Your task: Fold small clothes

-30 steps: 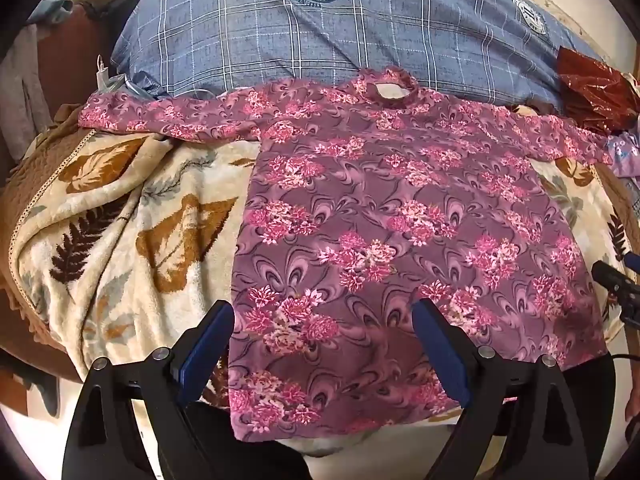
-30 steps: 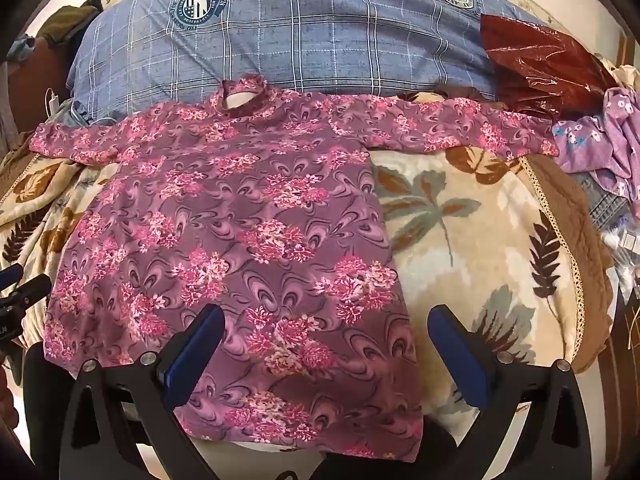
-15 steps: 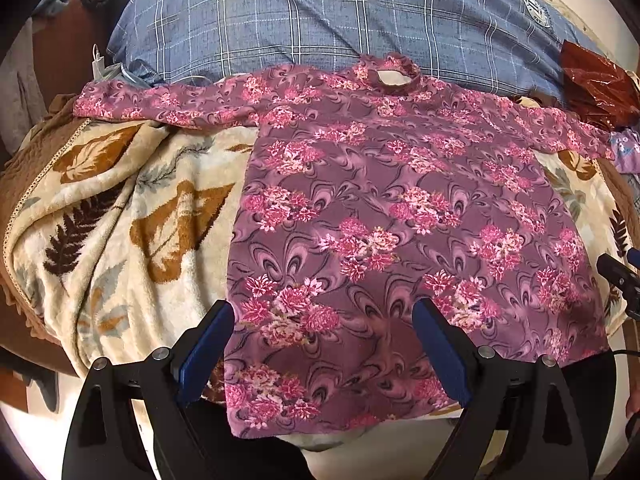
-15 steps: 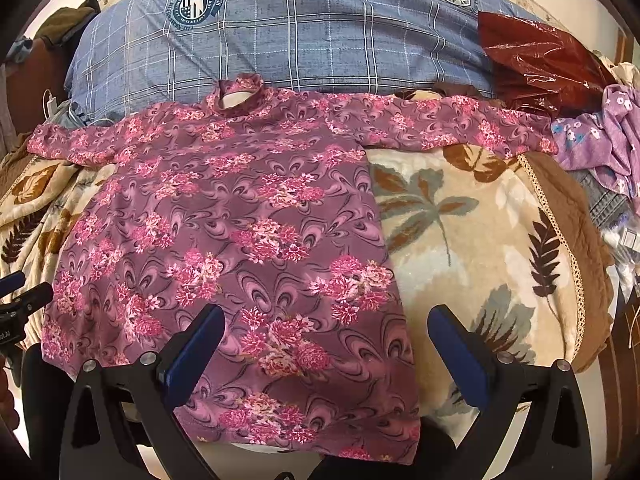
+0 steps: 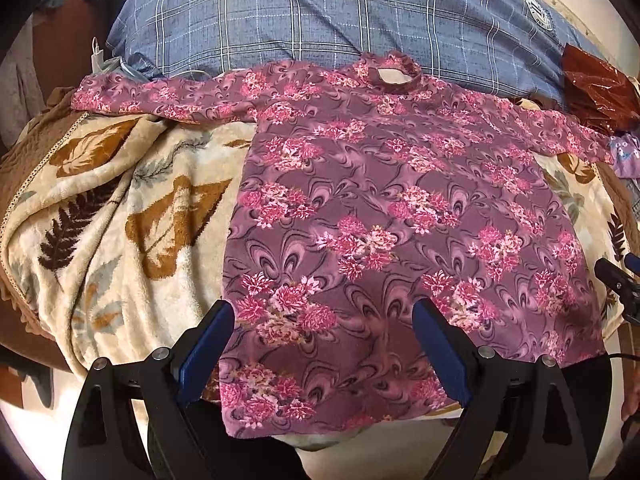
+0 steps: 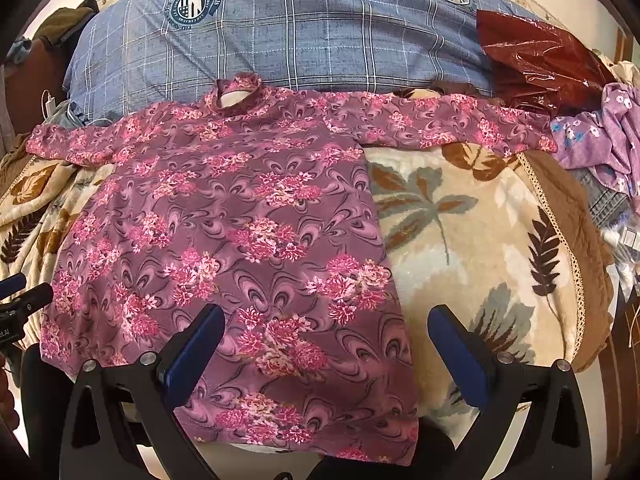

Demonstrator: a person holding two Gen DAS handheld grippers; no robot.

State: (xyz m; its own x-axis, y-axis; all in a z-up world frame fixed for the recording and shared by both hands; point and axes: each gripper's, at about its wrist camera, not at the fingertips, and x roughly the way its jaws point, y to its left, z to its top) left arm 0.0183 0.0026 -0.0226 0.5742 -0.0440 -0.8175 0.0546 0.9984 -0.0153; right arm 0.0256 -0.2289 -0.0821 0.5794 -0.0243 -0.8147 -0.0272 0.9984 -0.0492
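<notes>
Two grippers, both with jaws wide apart and holding nothing, hang over the near hem of one garment: a mauve long-sleeved top with pink floral print [image 5: 384, 240], spread flat and face-up on a cream leaf-pattern blanket [image 5: 132, 216]. Collar points away, toward the blue plaid pillow [image 5: 320, 24]; hem hangs slightly over the near blanket edge. Long axis of the body runs straight away from the jaws; sleeves stretch out crosswise, left sleeve [image 5: 160, 96] and right sleeve [image 6: 448, 124], each lying along the foot of the pillow. Left gripper [image 5: 324, 344] straddles the hem's left half, its left finger just over the left side seam. Right gripper [image 6: 324, 356] straddles the right side seam, its right finger over bare blanket [image 6: 480, 240]. Each hand is thus nearest its own hem corner; neither is near a sleeve. Judgement: nothing folded yet. If the first fold is lengthwise, either arm must reach far forward to its sleeve. Dark red plastic bag [image 6: 536, 56] and purple floral cloth [image 6: 600, 136] lie just past the right cuff, a possible snag there.
</notes>
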